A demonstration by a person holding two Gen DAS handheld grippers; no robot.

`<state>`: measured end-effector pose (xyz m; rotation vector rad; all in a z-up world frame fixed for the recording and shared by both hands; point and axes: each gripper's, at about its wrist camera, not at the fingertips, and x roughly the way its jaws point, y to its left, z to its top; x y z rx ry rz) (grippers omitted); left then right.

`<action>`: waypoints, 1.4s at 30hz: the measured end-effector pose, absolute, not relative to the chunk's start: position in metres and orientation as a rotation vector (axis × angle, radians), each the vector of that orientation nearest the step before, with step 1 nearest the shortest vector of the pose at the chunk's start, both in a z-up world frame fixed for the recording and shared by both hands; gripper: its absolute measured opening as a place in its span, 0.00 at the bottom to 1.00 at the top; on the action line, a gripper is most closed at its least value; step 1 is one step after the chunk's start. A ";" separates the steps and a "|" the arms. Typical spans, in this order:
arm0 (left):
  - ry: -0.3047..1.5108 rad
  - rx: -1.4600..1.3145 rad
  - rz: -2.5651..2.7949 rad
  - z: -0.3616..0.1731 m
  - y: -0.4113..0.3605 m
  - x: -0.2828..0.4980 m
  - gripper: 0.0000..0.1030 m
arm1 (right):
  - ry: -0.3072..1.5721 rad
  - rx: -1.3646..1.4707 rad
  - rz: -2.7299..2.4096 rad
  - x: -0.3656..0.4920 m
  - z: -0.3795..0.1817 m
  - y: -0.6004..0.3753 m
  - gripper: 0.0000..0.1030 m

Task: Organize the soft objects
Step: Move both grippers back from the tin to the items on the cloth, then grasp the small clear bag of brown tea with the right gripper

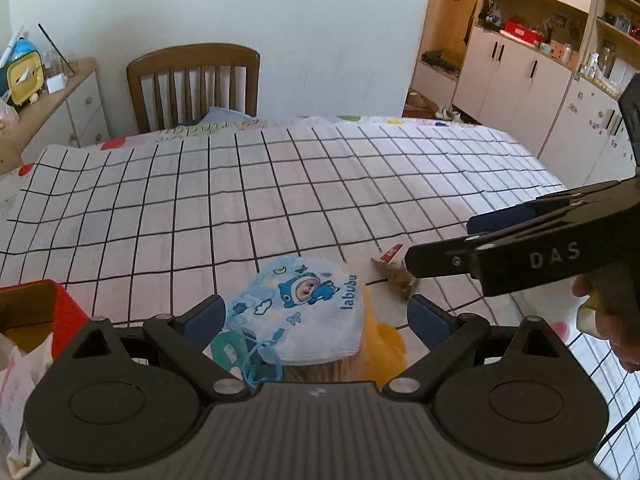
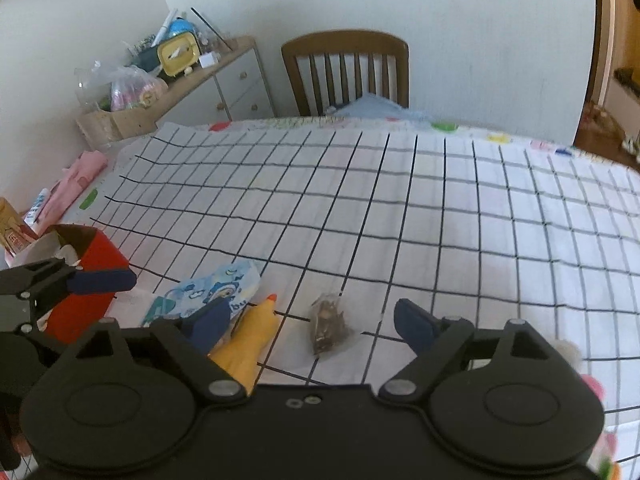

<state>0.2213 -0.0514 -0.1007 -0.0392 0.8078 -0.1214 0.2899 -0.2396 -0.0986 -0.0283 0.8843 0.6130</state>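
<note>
Mask (image 1: 298, 312) between parted left gripper (image 1: 316, 316) fingers; right gripper (image 2: 316, 326) wide — sachet (image 2: 329, 324) between.

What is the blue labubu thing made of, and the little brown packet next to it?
The labubu mask looks like soft, matte non-woven fabric: printed cartoon, crimped edge, thin blue ear loops. The brown packet seems to be a clear, slightly shiny plastic pouch with dry brown bits inside; what those are, I cannot tell.

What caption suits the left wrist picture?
Open left tool poised around a blue cartoon-printed cloth pouch on the grid-patterned tablecloth.
</note>
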 end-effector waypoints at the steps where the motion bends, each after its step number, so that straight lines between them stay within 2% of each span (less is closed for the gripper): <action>1: 0.810 -0.038 -0.119 -0.103 -0.051 0.222 0.93 | 0.896 -0.026 0.613 0.292 -0.102 -0.239 0.83; 6: 0.841 -0.063 -0.133 -0.110 -0.045 0.228 0.65 | 0.939 -0.016 0.602 0.303 -0.116 -0.236 0.78; 8: 0.859 -0.065 -0.137 -0.113 -0.045 0.230 0.62 | 0.952 -0.013 0.605 0.306 -0.122 -0.235 0.77; 14: 0.882 -0.094 -0.154 -0.118 -0.042 0.234 0.43 | 0.982 -0.028 0.598 0.314 -0.136 -0.230 0.69; 16: 0.887 -0.105 -0.154 -0.118 -0.041 0.235 0.40 | 0.982 -0.044 0.598 0.314 -0.139 -0.228 0.58; 23: 0.893 -0.189 -0.173 -0.117 -0.033 0.237 0.21 | 0.960 -0.116 0.588 0.309 -0.144 -0.223 0.30; 25: 0.885 -0.200 -0.170 -0.115 -0.031 0.237 0.16 | 0.956 -0.117 0.590 0.309 -0.144 -0.223 0.18; 27: 0.877 -0.198 -0.159 -0.112 -0.030 0.236 0.11 | 0.950 -0.112 0.590 0.309 -0.144 -0.225 0.16; 34: 0.832 -0.229 -0.135 -0.097 -0.022 0.225 0.05 | 0.899 -0.089 0.595 0.297 -0.133 -0.234 0.09; 42: 0.807 -0.250 -0.130 -0.080 -0.014 0.207 0.04 | 0.847 -0.029 0.634 0.273 -0.110 -0.250 0.08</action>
